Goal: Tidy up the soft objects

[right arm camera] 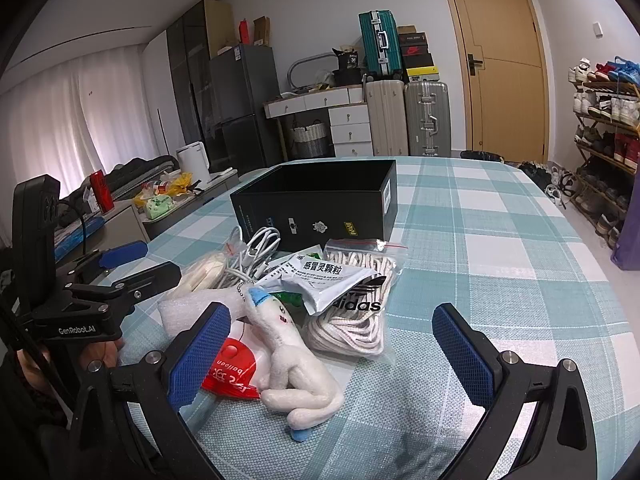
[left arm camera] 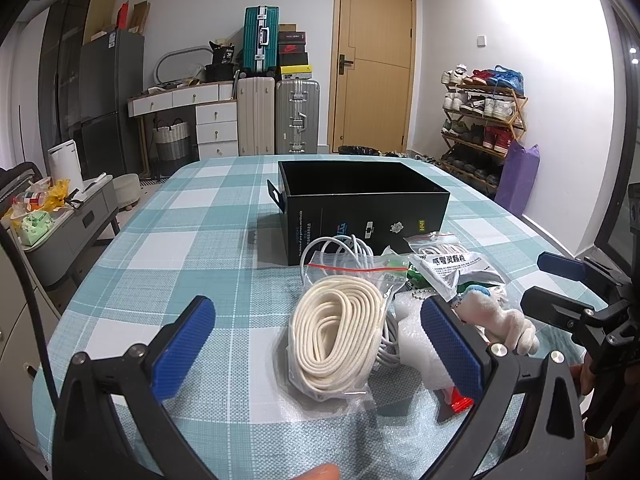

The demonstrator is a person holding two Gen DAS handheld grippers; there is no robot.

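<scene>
A pile of soft things lies on the checked tablecloth in front of an open black box (left arm camera: 360, 200) (right arm camera: 320, 200). It holds a clear bag of cream rope (left arm camera: 336, 336), a coiled white cable (left arm camera: 340, 246) (right arm camera: 256, 248), a white medicine sachet (left arm camera: 460, 268) (right arm camera: 324, 276), an Adidas bag of cord (right arm camera: 356, 312), white foam wrap (left arm camera: 416, 344), a red balloon packet (right arm camera: 232, 364) and a white plush toy (right arm camera: 292, 364) (left arm camera: 496, 320). My left gripper (left arm camera: 324, 344) is open around the rope bag. My right gripper (right arm camera: 332, 352) (left arm camera: 548, 284) is open, the plush between its fingers.
The table (left arm camera: 168, 232) fills the foreground. Behind it stand suitcases (left arm camera: 280, 116), a white desk (left arm camera: 192, 108), a wooden door (left arm camera: 372, 60) and a shoe rack (left arm camera: 480, 120). A low cabinet (left arm camera: 64, 224) with clutter stands to the left.
</scene>
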